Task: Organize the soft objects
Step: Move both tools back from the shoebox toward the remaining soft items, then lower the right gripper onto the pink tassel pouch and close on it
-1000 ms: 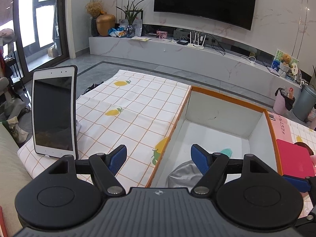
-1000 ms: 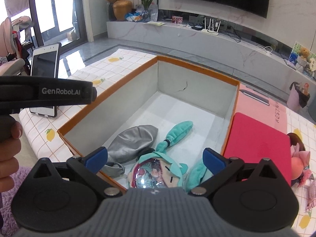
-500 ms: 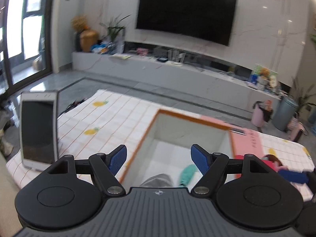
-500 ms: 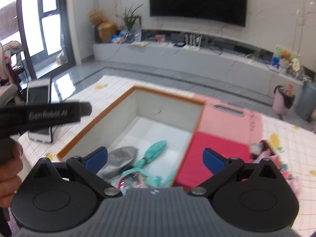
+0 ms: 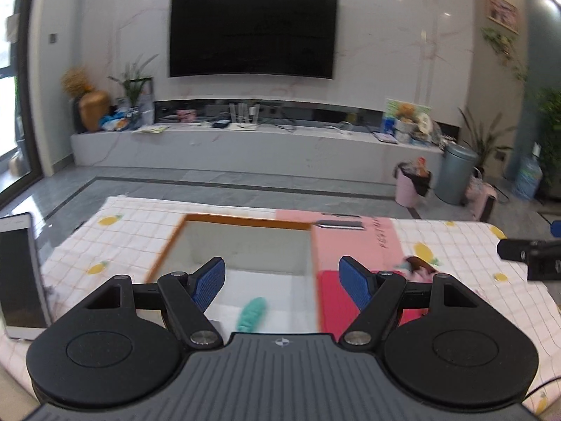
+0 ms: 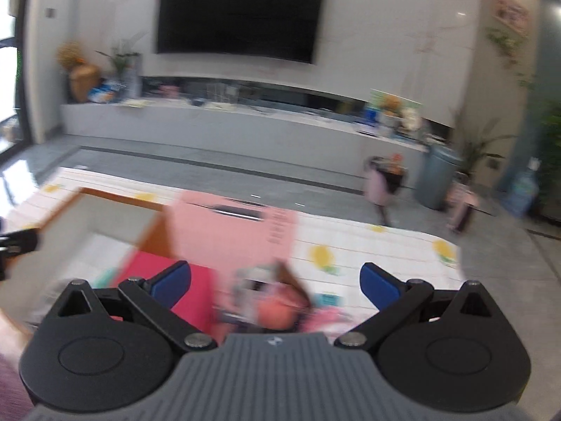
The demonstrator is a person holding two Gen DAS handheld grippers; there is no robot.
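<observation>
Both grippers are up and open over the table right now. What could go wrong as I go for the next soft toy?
The right wrist view is badly motion-blurred, so the pink doll between the right gripper fingers is hard to line up; a grab now may miss. The doll lies beside the red lid, so the fingers could catch that instead. The left gripper hangs open near the propped tablet; a swing left could topple it.

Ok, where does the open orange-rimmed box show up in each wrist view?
Left wrist: the orange-rimmed box sits centre frame, just beyond the open left gripper, with a teal plush piece inside.
Right wrist: the box lies at the left, blurred, left of the open right gripper.
Shared landmark: the pink lid along the box's right side.
</observation>
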